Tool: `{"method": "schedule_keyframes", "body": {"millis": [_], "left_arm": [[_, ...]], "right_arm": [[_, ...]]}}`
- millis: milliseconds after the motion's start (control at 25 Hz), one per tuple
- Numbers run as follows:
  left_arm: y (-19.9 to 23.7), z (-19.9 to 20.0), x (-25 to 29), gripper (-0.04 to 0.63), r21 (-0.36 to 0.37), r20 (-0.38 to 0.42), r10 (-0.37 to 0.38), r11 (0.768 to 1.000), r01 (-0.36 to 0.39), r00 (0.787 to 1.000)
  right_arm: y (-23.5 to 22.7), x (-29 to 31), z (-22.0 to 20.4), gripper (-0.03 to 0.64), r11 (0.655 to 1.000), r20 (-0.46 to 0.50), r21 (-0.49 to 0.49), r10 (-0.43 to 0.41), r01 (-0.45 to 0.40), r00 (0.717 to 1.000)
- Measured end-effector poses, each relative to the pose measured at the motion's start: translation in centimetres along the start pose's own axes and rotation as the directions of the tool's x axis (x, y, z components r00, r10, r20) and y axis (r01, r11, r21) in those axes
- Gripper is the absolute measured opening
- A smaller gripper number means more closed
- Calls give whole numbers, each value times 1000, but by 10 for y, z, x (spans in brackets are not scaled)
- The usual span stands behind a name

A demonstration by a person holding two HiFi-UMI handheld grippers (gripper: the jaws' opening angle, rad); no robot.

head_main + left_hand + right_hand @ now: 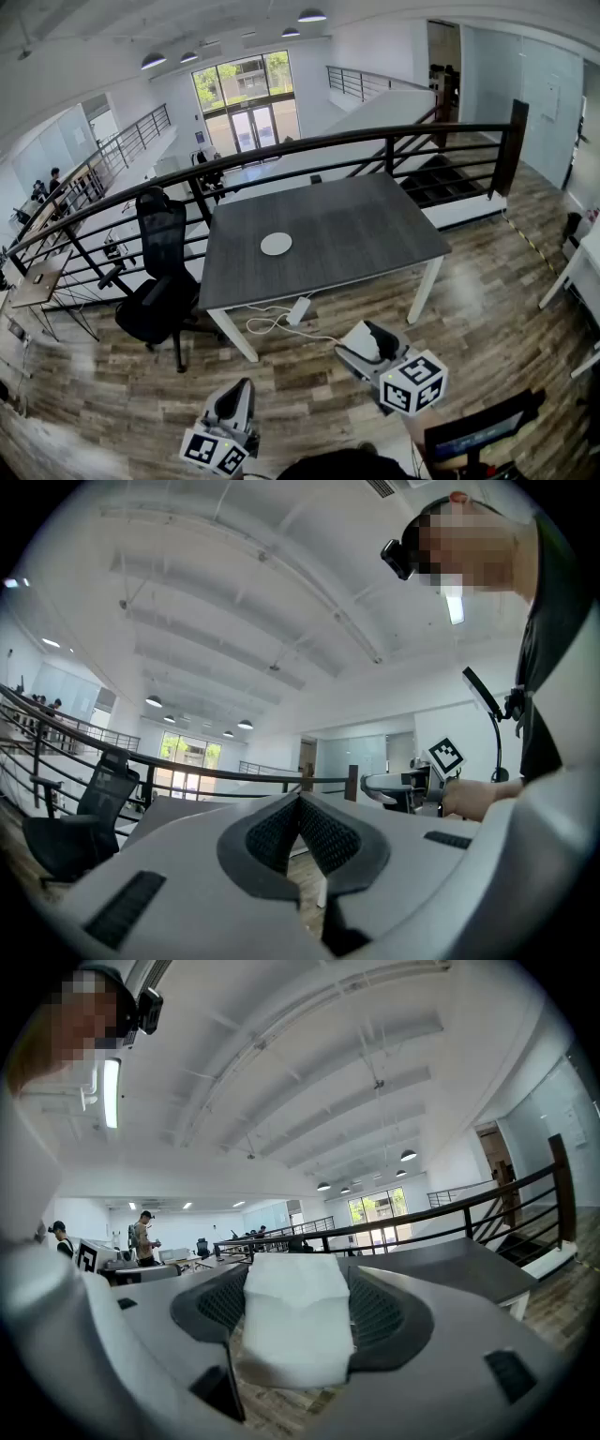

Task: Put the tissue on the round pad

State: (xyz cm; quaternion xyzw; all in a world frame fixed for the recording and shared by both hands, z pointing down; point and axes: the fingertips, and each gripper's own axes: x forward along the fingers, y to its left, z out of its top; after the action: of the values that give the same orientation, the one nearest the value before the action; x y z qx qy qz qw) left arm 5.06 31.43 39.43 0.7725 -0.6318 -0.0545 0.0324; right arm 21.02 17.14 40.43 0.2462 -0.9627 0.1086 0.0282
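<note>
Tissue (295, 1335) in right hand-held gripper (296, 1277), round pad (276, 244) on table (361, 234)

Open-plan office: grey desk (366, 234), swivel chair (159, 281), mezzanine railing (309, 145).

In the head view, your right gripper (367, 336) covers most of the tissue (356, 343); only a white part shows. In the right gripper view, the tissue (295, 1330) hides the inner faces of the pads (375, 1314). The bottom edge cuts off a dark thing (483, 433) at your right.
</note>
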Motion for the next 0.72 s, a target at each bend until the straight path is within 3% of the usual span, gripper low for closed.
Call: {"method": "schedule_keyframes", "body": {"millis": [400, 720], "left_arm": [[7, 6, -9, 3, 4, 46, 31, 1000, -31, 998], [9, -3, -10, 3, -16, 18, 3, 1000, -3, 1000]], "right_arm": [[2, 1, -9, 336, 1000, -12, -9, 0, 0, 1000], [5, 5, -10, 336, 1000, -16, -12, -3, 2, 1000]]}}
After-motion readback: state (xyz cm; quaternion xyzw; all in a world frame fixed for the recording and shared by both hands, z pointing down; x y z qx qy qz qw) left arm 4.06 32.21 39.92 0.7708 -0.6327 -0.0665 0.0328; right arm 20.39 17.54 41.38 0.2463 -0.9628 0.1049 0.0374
